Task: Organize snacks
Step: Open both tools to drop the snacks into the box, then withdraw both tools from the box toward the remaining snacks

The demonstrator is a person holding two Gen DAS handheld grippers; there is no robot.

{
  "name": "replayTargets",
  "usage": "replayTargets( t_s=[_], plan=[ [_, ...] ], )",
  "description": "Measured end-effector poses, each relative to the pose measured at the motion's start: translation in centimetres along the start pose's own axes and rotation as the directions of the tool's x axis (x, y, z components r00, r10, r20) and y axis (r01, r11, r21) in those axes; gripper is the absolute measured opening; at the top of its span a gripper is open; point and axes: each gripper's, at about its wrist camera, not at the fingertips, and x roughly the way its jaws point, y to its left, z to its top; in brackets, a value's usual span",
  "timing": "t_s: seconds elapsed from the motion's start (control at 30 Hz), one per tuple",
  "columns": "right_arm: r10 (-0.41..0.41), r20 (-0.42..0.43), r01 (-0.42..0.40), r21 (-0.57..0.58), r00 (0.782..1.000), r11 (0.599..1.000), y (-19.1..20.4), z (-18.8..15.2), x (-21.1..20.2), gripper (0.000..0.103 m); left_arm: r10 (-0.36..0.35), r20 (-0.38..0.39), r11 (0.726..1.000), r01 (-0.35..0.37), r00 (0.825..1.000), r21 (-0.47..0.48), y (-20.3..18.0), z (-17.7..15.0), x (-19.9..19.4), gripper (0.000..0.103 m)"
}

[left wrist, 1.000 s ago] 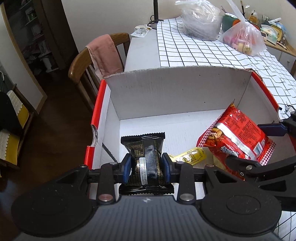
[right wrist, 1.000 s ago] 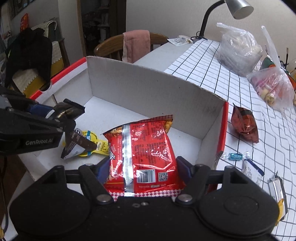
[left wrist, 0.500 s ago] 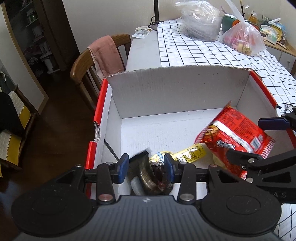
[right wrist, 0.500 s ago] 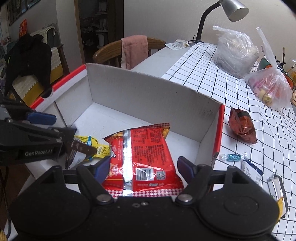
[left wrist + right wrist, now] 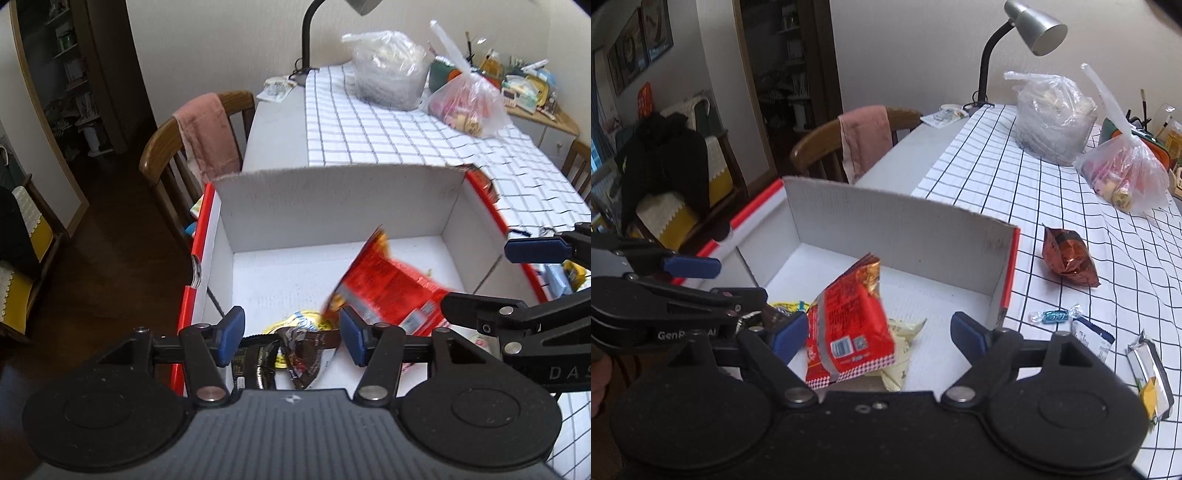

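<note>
Both snack packs have left the fingers since a second ago: the black wrapper (image 5: 258,363) that was clamped upright in the left gripper (image 5: 291,338) now lies low in the near left corner of the box (image 5: 332,206), and the red chip bag (image 5: 849,332), then pinched in the right gripper (image 5: 879,332), sits loose and tilted on the box floor, blurred in the left wrist view. Jaws of both grippers have just been opening. Left fingers (image 5: 231,334) stand apart above the black wrapper without touching it. Right fingers (image 5: 967,336) stand wide; the left-hand pad is just beside the red bag's edge, contact not resolvable, and the right-hand pad is well clear.

Box: white corrugated cardboard, rectangular, open top, red outer edges, on the bench (image 5: 1015,184) beside a white cloth with a black grid. Red bag: glossy film, silver stripe, crimped gold top, barcode at the lower end. Under it a pale cream crinkled pack (image 5: 905,347); near the black wrapper a yellow sachet (image 5: 303,321).

Outside the box, on the cloth: a copper foil bag (image 5: 1069,256), a blue twist-wrapped candy (image 5: 1054,315), and a silver foil bar (image 5: 1148,369).

Both grippers tilt down into the box from the near side, the left one on the left, the right one on the right.
</note>
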Motion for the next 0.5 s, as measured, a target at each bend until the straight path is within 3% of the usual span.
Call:
replayTargets(
  t_s=[0.5],
  plan=[
    [0.033,0.106,-0.04,0.065,0.994,0.997,-3.0,-0.4,-5.6,0.092,-0.067,0.098,0.998,0.066,0.993,0.021,-3.7,0.8,-4.5,0.068]
  ],
)
